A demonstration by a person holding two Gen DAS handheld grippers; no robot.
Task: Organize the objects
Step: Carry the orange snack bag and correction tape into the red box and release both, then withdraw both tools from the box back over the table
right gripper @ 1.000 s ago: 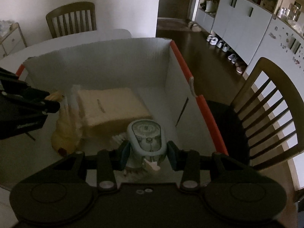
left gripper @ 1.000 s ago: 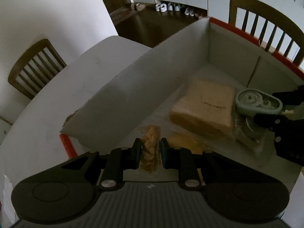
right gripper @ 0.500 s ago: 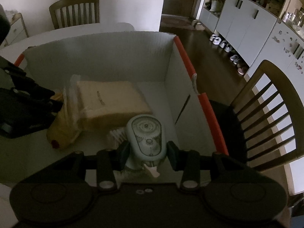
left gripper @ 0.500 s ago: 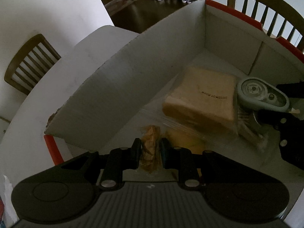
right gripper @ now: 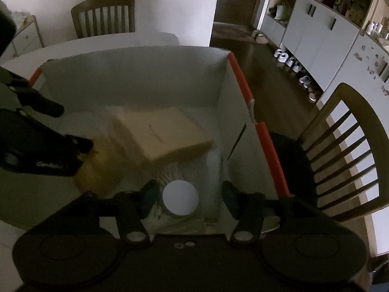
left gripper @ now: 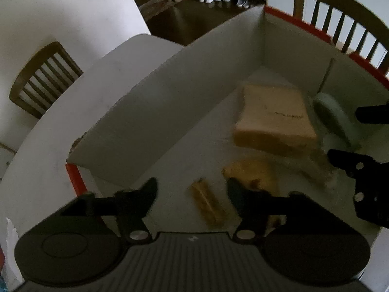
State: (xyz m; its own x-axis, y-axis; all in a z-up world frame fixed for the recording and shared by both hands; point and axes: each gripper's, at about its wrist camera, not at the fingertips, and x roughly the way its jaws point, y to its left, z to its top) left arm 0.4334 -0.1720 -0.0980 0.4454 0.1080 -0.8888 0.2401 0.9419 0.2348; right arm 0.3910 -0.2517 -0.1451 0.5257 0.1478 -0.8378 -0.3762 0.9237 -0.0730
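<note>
A white cardboard box [left gripper: 150, 112] with orange-red edges holds a tan bagged loaf [left gripper: 274, 119], a yellow item [left gripper: 250, 170], a small brown snack packet [left gripper: 206, 202] and a pale green dispenser [left gripper: 330, 112]. My left gripper [left gripper: 192, 192] is open above the snack packet, which lies loose on the box floor. My right gripper [right gripper: 186, 194] is open; between its fingers I see the dispenser's round white end [right gripper: 180, 197], tipped over in the box [right gripper: 136, 68]. The loaf [right gripper: 160, 131] lies beyond it.
The box sits on a white round table [left gripper: 80, 102]. Wooden chairs stand at the far side [left gripper: 41, 77] and to the right [right gripper: 345, 146]. White cabinets [right gripper: 321, 29] and shoes on a dark floor lie beyond.
Both grippers have opened. The left let go of the snack packet, which now lies on the box floor. The right released the dispenser, which has tipped over.
</note>
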